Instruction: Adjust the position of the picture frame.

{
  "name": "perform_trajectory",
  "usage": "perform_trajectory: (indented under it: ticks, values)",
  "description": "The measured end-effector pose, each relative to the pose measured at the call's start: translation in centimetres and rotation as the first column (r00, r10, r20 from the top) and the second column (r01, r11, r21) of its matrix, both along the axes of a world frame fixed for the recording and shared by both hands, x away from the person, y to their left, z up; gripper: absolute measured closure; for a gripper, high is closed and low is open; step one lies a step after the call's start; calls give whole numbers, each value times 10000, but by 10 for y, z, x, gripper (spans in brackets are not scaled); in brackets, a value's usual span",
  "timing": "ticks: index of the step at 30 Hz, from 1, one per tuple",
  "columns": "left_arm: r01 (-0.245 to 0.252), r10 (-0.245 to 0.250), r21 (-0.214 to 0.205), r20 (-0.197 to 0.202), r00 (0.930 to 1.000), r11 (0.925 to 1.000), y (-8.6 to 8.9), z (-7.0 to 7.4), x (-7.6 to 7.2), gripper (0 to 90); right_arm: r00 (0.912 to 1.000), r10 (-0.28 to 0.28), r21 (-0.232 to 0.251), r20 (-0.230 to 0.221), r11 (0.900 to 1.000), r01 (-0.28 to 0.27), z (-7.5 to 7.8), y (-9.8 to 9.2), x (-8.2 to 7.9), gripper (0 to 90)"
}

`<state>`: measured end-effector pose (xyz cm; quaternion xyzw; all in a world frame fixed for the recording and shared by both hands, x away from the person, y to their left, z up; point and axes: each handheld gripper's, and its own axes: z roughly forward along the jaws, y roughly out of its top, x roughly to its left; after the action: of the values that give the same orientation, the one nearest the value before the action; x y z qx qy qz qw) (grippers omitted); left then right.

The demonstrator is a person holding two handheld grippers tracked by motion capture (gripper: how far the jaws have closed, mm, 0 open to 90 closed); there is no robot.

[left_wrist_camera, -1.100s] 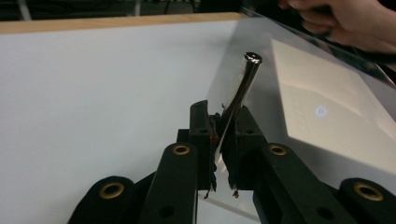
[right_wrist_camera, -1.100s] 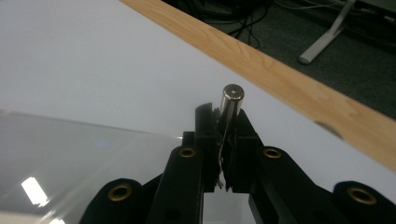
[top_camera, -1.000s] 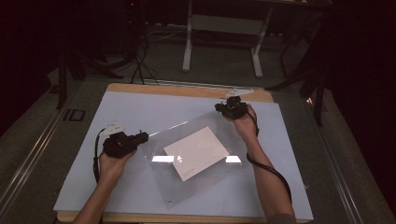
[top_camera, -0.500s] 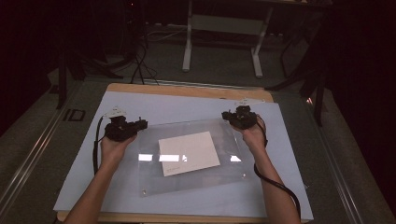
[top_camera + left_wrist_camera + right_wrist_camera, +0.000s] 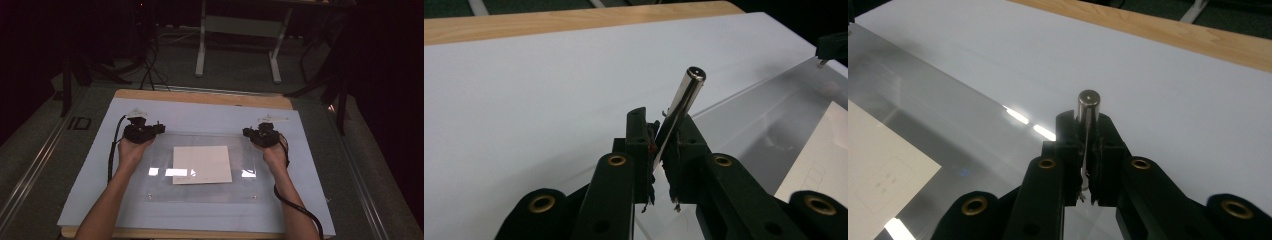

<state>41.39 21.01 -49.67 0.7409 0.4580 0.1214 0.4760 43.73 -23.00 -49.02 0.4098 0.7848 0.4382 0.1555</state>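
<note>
Clear acrylic sheet (image 5: 200, 170) lies flat mid-desk (image 5: 310, 150), white paper (image 5: 202, 164) at its centre. Left tool (image 5: 159, 128) clamps a metal pin (image 5: 684, 100) at the sheet's far left corner — right tool (image 5: 248, 133) clamps another pin (image 5: 1087, 112) at the far right corner.

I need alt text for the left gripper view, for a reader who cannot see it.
The left gripper has its two black jaws closed on a shiny metal pin that tilts up to the right. Behind lie a white table cover, a clear plastic sheet and a wooden table edge.
</note>
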Motion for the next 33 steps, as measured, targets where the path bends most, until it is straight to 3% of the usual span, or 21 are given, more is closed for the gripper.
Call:
perform_trajectory:
  ticks: [10,15,17,19,29,33]
  values:
    - [-335,340,109,-511,9981,9994,-4,-19,15,815,9996,-182,-123,-235,9998,179,-11,1,7,840]
    - [-475,510,491,-714,9961,9977,-11,-31,19,813,9990,-296,-234,-337,9993,288,-21,0,10,836]
    - [-606,657,656,-776,9948,9960,-13,-39,19,814,9983,-350,-571,-476,9978,323,-35,3,12,842]
    - [-735,769,542,-627,9951,9958,-14,-41,17,810,9977,-394,-167,-545,9991,386,-41,-1,13,836]
    - [-933,961,478,-618,9934,9945,-15,-42,15,809,9985,-373,-115,-401,9993,369,-43,-1,12,834]
    - [-960,987,449,-622,9932,9944,-15,-42,14,808,9983,-337,161,-466,9993,345,-44,-3,12,827]
